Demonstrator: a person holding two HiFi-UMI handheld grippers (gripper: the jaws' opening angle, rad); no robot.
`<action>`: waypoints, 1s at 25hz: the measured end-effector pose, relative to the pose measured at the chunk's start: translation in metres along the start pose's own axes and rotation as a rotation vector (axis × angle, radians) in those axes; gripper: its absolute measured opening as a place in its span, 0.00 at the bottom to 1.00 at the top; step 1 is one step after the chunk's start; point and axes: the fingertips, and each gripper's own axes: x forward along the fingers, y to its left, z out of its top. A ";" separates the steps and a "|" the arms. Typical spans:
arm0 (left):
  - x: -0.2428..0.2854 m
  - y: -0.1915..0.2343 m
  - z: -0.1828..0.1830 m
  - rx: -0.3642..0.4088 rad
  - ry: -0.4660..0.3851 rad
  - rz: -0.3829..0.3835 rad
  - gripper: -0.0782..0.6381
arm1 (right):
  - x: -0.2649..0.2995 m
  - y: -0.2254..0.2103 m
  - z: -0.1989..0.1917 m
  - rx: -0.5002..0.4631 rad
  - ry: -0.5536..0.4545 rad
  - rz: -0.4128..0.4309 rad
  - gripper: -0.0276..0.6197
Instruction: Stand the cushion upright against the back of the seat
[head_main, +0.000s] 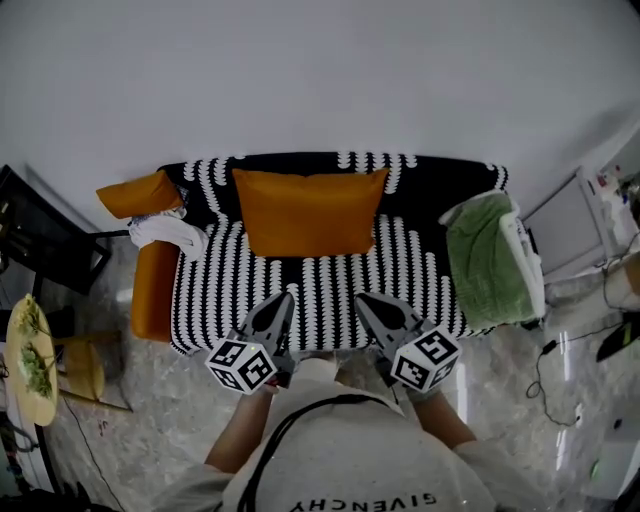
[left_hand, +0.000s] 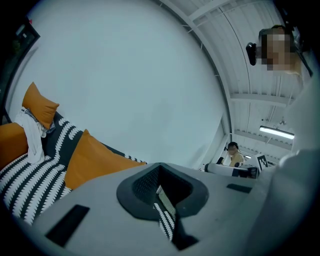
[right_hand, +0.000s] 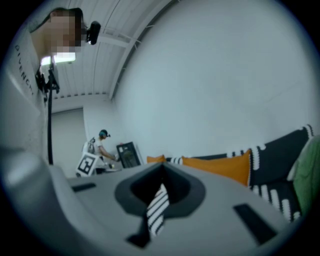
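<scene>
orange cushion (head_main: 310, 212) upright, apparently against backrest (head_main: 435, 178)

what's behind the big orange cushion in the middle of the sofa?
The sofa's striped backrest shows above and to both sides of the cushion. The stretch directly behind the cushion is covered, so anything there can't be seen.

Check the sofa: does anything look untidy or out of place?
A white cloth lies crumpled at the sofa's left end beside a tilted small orange cushion, and a green towel is slung over the right end. The middle cushion stands upright.
</scene>
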 end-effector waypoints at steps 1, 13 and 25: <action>-0.001 0.001 0.001 0.004 -0.003 0.004 0.14 | 0.000 0.001 0.000 0.001 0.002 -0.001 0.07; -0.010 -0.004 0.003 0.020 0.000 0.010 0.14 | -0.008 0.012 -0.010 -0.005 0.006 0.012 0.07; -0.020 -0.008 -0.011 -0.006 0.020 0.015 0.14 | -0.007 0.019 -0.022 0.008 0.044 0.036 0.07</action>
